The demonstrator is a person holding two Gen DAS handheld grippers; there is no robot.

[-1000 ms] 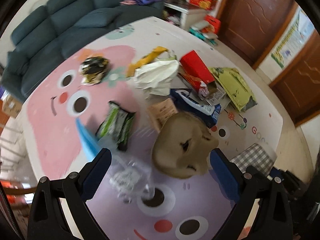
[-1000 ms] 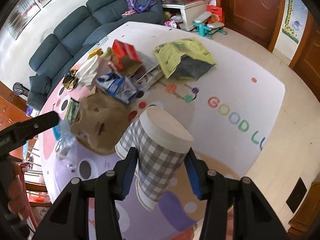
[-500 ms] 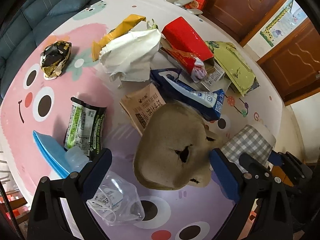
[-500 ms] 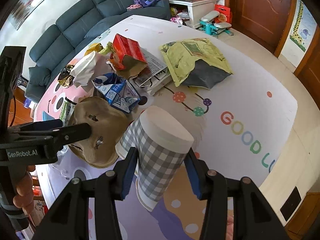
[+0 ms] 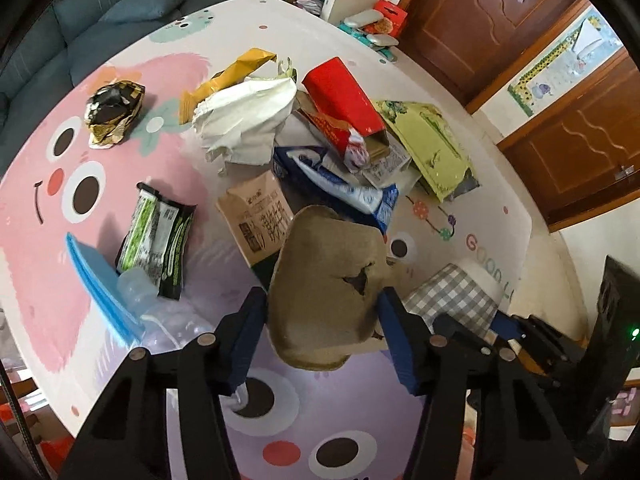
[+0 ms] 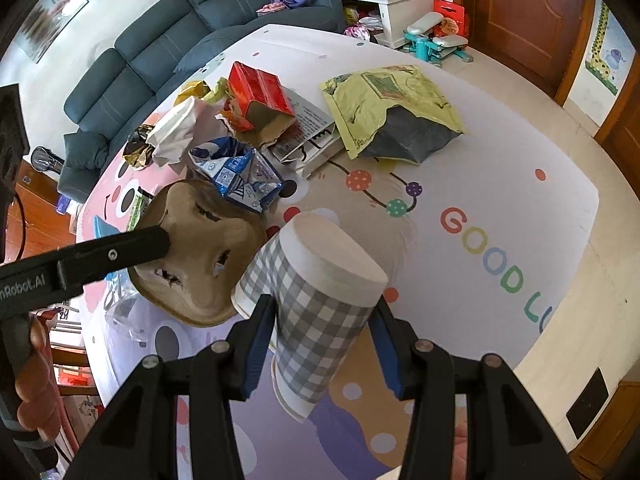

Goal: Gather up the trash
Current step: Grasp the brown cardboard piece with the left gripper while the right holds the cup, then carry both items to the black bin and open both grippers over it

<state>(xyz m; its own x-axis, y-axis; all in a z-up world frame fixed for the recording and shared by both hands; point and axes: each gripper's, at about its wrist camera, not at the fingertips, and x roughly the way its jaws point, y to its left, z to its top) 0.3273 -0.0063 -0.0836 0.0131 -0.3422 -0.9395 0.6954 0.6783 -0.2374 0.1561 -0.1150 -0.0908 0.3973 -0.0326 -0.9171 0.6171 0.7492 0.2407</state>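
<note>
My left gripper (image 5: 322,310) is shut on a brown moulded-pulp tray (image 5: 326,280), its blue pads pressing both sides; the tray (image 6: 192,256) and one left finger (image 6: 120,250) also show in the right wrist view. My right gripper (image 6: 324,320) is shut on a stack of grey checked paper cups (image 6: 316,300), held upside down above the play mat; the cups (image 5: 452,296) sit right beside the tray. More trash lies on the mat: a red carton (image 5: 344,100), a blue milk carton (image 5: 332,184), a white crumpled bag (image 5: 244,120), a green wrapper (image 5: 156,236).
A yellow-green mailer bag (image 6: 392,112) lies at the far right of the pile. A clear plastic bottle (image 5: 168,320) and a blue sheet (image 5: 100,284) lie under my left finger. A dark blue sofa (image 6: 160,48) and wooden doors (image 5: 500,20) border the colourful mat (image 6: 480,200).
The left gripper has moved down over the brown pulp tray and closed on it. The right gripper still holds the checked cups and has barely moved.
</note>
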